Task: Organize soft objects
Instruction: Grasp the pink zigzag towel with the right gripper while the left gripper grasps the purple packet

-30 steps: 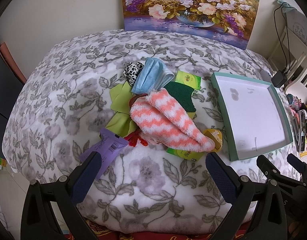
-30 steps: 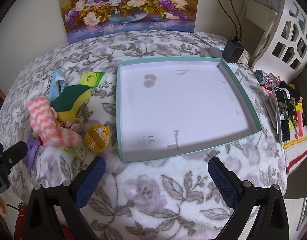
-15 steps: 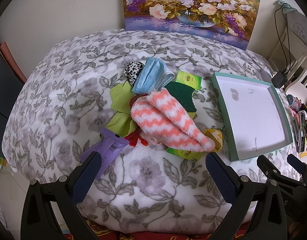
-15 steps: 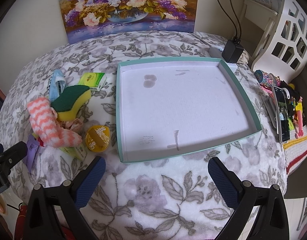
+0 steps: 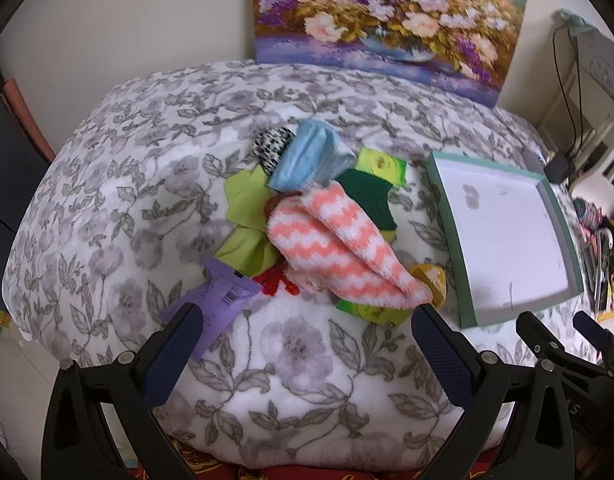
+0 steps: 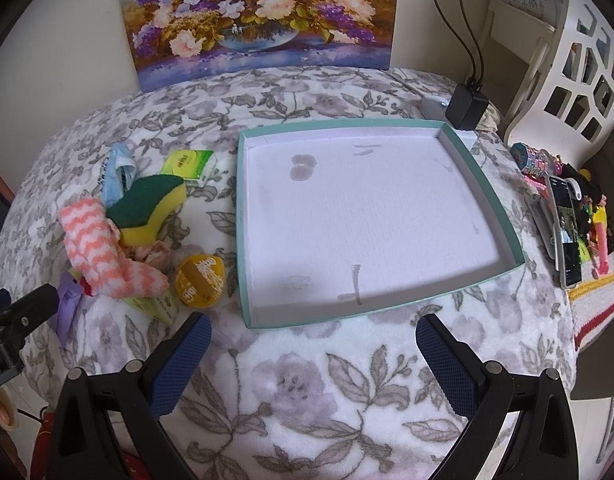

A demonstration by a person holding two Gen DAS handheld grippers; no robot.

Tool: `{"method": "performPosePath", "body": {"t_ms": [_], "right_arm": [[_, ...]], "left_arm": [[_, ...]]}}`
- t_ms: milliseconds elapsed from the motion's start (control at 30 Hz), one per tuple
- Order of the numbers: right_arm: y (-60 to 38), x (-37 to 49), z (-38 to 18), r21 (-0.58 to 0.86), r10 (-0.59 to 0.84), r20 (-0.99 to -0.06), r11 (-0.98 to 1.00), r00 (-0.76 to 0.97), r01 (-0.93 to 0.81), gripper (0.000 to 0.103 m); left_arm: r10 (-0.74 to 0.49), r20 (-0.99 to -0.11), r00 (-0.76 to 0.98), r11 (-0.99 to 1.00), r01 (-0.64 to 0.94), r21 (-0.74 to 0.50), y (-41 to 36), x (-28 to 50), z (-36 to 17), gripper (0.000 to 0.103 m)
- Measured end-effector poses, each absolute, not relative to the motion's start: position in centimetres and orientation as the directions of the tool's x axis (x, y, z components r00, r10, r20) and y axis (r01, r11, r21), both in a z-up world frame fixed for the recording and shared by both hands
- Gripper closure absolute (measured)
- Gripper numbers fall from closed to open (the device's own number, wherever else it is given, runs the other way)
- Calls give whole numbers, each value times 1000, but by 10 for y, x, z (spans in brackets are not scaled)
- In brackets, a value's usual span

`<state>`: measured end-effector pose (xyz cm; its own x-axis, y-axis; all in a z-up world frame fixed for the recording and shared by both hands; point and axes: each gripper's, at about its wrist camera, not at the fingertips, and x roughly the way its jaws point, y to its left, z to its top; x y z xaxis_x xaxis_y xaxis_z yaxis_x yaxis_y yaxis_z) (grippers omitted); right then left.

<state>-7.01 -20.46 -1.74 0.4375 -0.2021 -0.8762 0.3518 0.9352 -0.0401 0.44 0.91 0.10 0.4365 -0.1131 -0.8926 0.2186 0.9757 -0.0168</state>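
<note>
Holding both grippers wide-jawed, empty: my left gripper (image 5: pixel 307 332) before the striped sock (image 5: pixel 339 256); right gripper (image 6: pixel 313 344) before the tray (image 6: pixel 503 224).

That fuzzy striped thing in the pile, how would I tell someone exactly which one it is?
Find the teal-rimmed tray on the flowered blanket; the pile of small items lies just beside it. On top of that pile lies the sock, overlapping the green sponge and next to the blue mask. It is the only fluffy piece with orange and white zigzag stripes.
</note>
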Motion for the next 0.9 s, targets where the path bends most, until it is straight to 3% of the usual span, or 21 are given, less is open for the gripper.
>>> {"method": "performPosePath", "body": {"t_ms": [300, 433, 667, 733, 900], "right_arm": [[-184, -51, 2, 120, -54, -830, 955, 555, 272, 0], [-159, -32, 2, 163, 33, -829, 969, 558, 184, 0], [-117, -6, -20, 125, 70, -857, 989, 510, 74, 1], [-114, -2, -28, 130, 79, -865, 989, 495, 68, 11], [-104, 5, -41, 122, 86, -878, 991, 472, 47, 22]], "left_arm": [[-71, -857, 510, 995, 98, -24, 56, 25, -2, 0], [-34, -893, 450, 999, 53, -12, 79, 36, -22, 0], [14, -933, 361, 999, 44, 32, 94, 42, -53, 0], [3, -943, 333, 998, 51, 21, 95, 45, -62, 0], [-4, -957, 290, 998, 56, 13, 96, 49, -76, 0]]}}
